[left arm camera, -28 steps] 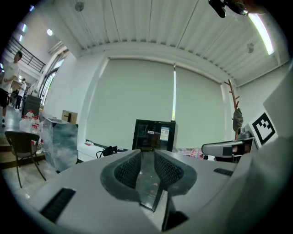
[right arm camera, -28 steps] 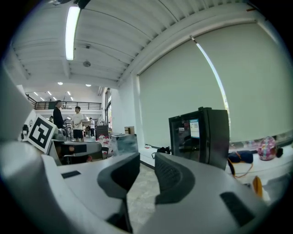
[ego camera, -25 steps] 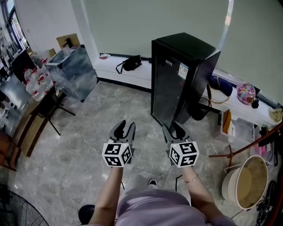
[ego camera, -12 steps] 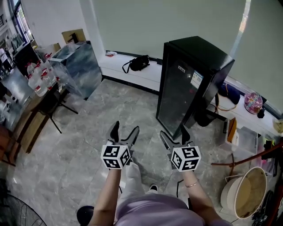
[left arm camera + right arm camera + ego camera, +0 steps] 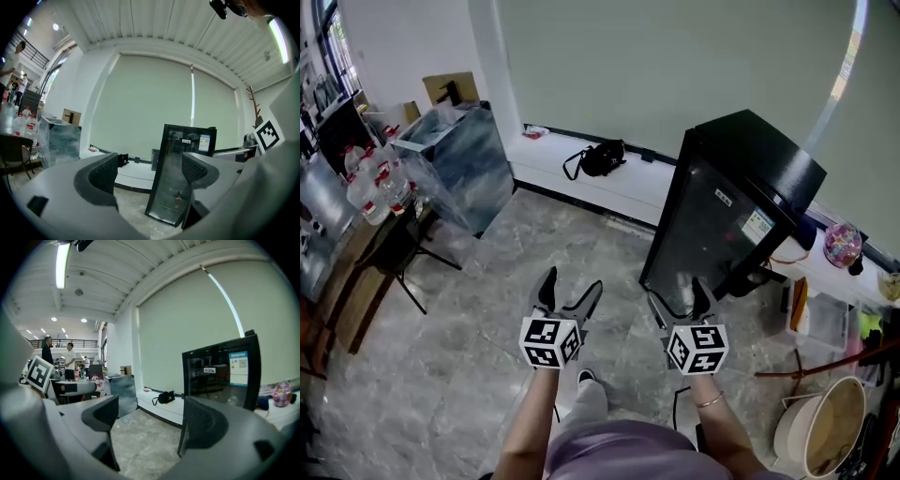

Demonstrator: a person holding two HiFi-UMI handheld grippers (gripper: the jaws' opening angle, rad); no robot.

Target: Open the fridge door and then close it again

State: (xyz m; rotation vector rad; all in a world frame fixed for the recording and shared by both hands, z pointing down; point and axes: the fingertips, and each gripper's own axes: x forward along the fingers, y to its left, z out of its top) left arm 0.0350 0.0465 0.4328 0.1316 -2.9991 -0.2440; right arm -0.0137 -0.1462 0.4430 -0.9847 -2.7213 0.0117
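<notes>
Far left of the left gripper [image 5: 572, 286], well ahead of it, a cluster of water bottles [image 5: 370, 187] stands on a dark table. Beside them, still to the left of this gripper and ahead, is a grey box wrapped in clear film [image 5: 459, 164]. A black bag [image 5: 602, 157] lies on the white ledge [image 5: 572, 183] along the wall, straight ahead of the left gripper and well apart from it.

Left gripper: held near level over the marbled floor [image 5: 441, 375]. Its jaws are opening and stand wide apart. Nothing is between them, and they touch nothing.

Right gripper [image 5: 677, 295]: held just beside the left one, at the same height. Its jaws are opening and stand wide apart. Nothing is between them.

The fridge [image 5: 722, 225], a black upright unit with a glass door [image 5: 698, 239], stands ahead of the right gripper and slightly to its right, near it but not touching. The door is shut against the body. From the left gripper the fridge lies ahead and to the right.

Further right of the right gripper, a round drum [image 5: 816, 427] stands on the floor.
</notes>
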